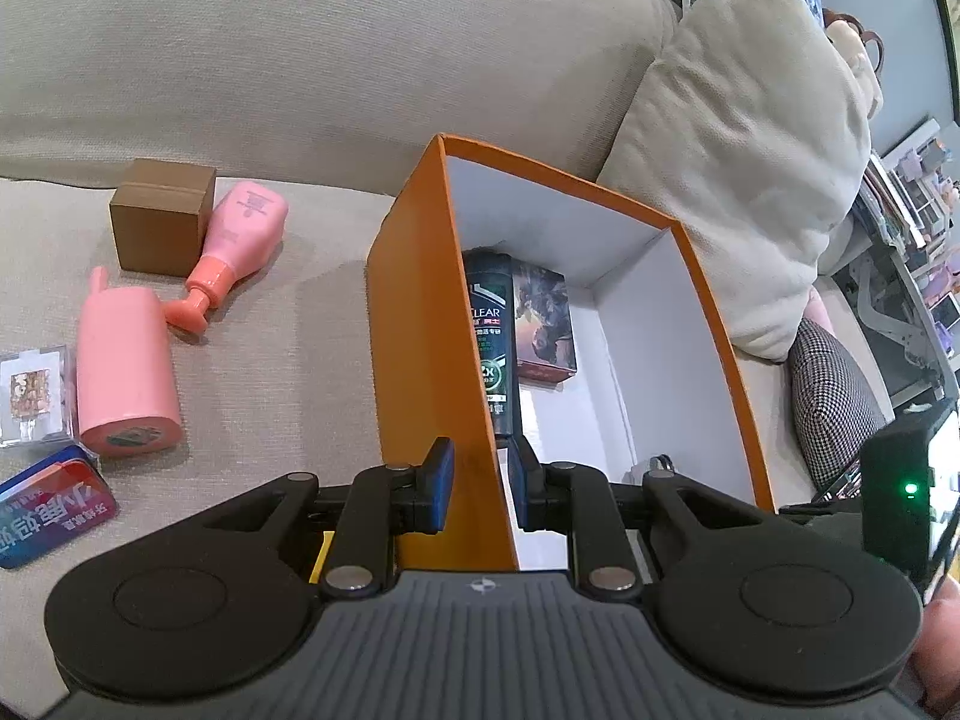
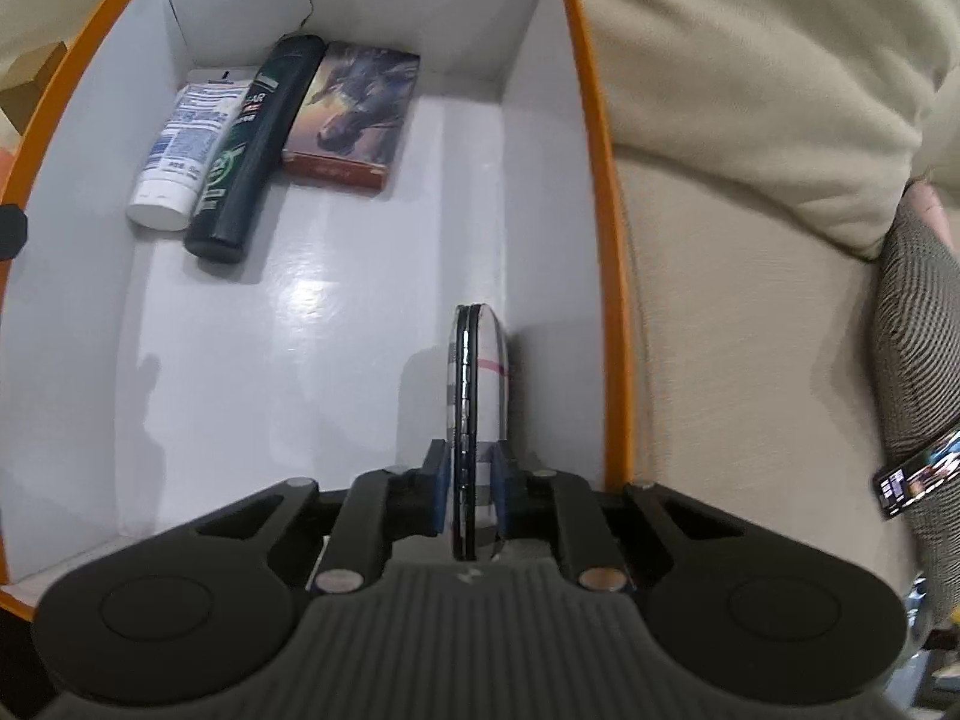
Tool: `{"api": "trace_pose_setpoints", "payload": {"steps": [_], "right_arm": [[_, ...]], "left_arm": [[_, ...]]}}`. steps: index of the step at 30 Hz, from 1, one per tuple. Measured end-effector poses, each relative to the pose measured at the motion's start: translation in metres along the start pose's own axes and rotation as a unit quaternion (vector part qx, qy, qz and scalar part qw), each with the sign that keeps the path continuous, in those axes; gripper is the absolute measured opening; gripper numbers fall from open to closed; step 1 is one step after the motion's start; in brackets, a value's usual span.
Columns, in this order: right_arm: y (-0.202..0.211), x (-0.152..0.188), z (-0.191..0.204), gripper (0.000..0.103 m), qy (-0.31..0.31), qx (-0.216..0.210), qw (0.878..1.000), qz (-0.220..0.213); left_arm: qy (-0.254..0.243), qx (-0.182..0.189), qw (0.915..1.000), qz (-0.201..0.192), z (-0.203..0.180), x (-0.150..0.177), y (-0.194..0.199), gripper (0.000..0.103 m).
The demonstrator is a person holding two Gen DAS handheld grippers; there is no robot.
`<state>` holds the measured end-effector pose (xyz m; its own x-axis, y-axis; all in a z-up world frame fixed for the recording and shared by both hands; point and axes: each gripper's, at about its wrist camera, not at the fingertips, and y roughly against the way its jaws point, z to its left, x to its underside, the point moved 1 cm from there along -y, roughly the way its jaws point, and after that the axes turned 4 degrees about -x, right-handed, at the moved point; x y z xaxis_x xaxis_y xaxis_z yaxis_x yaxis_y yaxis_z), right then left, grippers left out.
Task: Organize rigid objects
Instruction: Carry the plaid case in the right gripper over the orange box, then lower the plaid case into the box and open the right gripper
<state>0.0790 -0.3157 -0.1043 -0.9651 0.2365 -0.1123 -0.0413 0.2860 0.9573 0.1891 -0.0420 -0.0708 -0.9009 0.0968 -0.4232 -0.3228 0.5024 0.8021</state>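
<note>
An orange box (image 1: 420, 312) with a white inside stands on the beige sofa. My left gripper (image 1: 480, 483) is shut on its near left wall, one pad on each face. Inside lie a white tube (image 2: 180, 150), a dark green shampoo bottle (image 2: 252, 150) and a small carton with a horse picture (image 2: 354, 114). My right gripper (image 2: 471, 480) hangs over the box's right side (image 2: 600, 180), shut on a flat plaid disc (image 2: 477, 372) held on edge. The shampoo bottle (image 1: 493, 330) and horse carton (image 1: 543, 324) also show in the left wrist view.
On the seat left of the box lie a brown cardboard cube (image 1: 162, 216), a pink pump bottle (image 1: 240, 240), a pink cylinder (image 1: 129, 372), a clear case (image 1: 33, 396) and a blue-red tin (image 1: 48, 504). A cream pillow (image 1: 750, 180) and houndstooth cushion (image 1: 834, 402) sit right.
</note>
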Motion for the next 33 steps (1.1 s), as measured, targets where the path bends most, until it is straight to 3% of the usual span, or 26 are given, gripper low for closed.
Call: {"api": "trace_pose_setpoints", "payload": {"steps": [6, 11, 18, 29, 33], "right_arm": [[-0.016, -0.005, 0.018, 0.022, 0.038, 0.016, 0.999, 0.002], [-0.001, -0.010, 0.022, 0.015, 0.045, 0.020, 0.998, -0.036], [0.010, -0.046, 0.025, 0.014, 0.043, 0.036, 0.993, -0.100], [-0.013, -0.108, 0.042, 0.014, 0.085, 0.094, 0.980, -0.154], [-0.019, -0.118, 0.045, 0.015, 0.091, 0.082, 0.980, -0.155]], "left_arm": [[-0.004, -0.004, 1.0000, 0.002, -0.002, 0.001, 0.000, 0.024], [0.001, -0.007, 1.0000, 0.003, 0.000, -0.002, -0.003, 0.024], [-0.002, -0.020, 0.9998, 0.004, -0.003, -0.015, -0.013, 0.024], [0.002, -0.038, 0.9992, 0.011, -0.001, -0.030, -0.027, 0.023], [0.001, -0.046, 0.9989, 0.012, -0.003, -0.034, -0.030, 0.023]]}}
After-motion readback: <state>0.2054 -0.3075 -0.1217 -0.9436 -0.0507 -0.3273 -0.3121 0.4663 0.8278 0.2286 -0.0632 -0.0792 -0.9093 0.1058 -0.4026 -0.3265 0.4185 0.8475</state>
